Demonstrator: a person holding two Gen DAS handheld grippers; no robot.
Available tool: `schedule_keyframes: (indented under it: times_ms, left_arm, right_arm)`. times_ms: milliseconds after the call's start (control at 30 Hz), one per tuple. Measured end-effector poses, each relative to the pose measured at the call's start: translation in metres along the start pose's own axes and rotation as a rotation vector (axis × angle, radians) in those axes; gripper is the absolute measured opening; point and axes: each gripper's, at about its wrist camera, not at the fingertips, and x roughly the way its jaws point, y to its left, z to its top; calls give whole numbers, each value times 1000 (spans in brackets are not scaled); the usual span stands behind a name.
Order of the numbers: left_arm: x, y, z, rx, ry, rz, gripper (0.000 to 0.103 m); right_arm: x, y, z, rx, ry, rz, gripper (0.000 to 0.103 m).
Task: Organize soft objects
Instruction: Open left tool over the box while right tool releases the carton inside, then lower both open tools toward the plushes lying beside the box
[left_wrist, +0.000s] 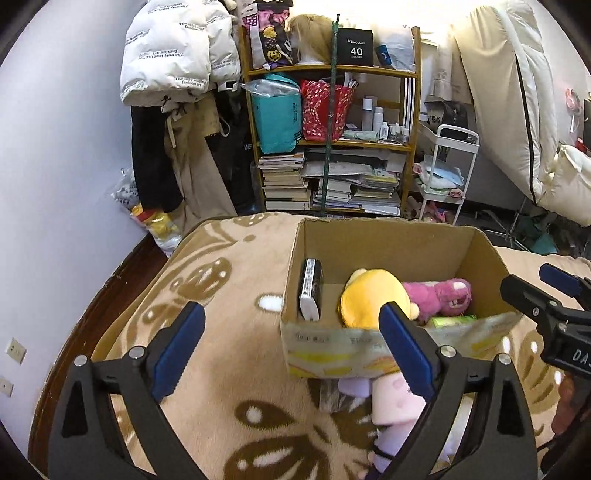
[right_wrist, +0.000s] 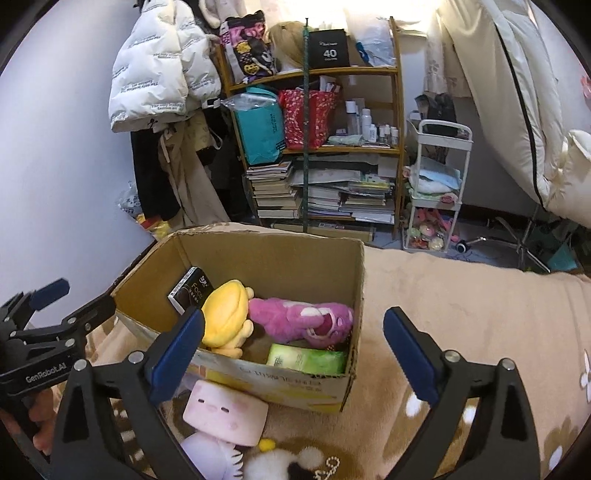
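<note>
Brightness: even, indoor, fairly bright.
Source: strongest at upper right, over pale bedding (left_wrist: 517, 92).
Glare: whites there near blown out.
Shadows: soft, inside cardboard box (right_wrist: 258, 258).
Blur: slight smear on near box wall, left view.
Distortion: heavy fisheye bowing, dark corner vignette.

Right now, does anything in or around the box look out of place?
Yes. A hard black case stands on edge in the cardboard box beside the plush toys, and a pink square-headed plush lies outside the box on the blanket.

Bed blanket (right_wrist: 461, 295) w/ box (right_wrist: 295, 387); plushies (right_wrist: 225, 410)
</note>
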Motion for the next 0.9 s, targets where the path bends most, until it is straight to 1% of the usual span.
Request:
schedule_keyframes:
  times_ms: [100, 200, 300, 400, 600, 733, 900]
  left_arm:
    - [-12, 0, -4, -4, 5, -10, 95]
    - [-21, -2, -10, 20, 16, -7, 96]
    - [-29, -3, -18, 27, 37, -2, 97]
    - [-36, -4, -25, 30, 64, -21, 97]
    - [-52, -5, -34, 46, 88, -19, 97]
    - [-59, -5, -41, 55, 103, -20, 97]
    - [-58, -8, -48, 79, 140, -27, 97]
  right_arm:
    - [-10, -3, -2, 15, -1, -3, 103]
    - [-20, -6, -5, 28, 0, -10, 103]
    - [-27, -7, -7, 46, 2, -9, 103]
    - [-34, -7, -10, 64, 8, -7, 103]
    - [-45, -7, -15, 62, 27, -1, 103]
    - [-49, -10, -18, 77, 50, 0, 103]
    - [-47, -10, -28, 77, 116, -24, 103]
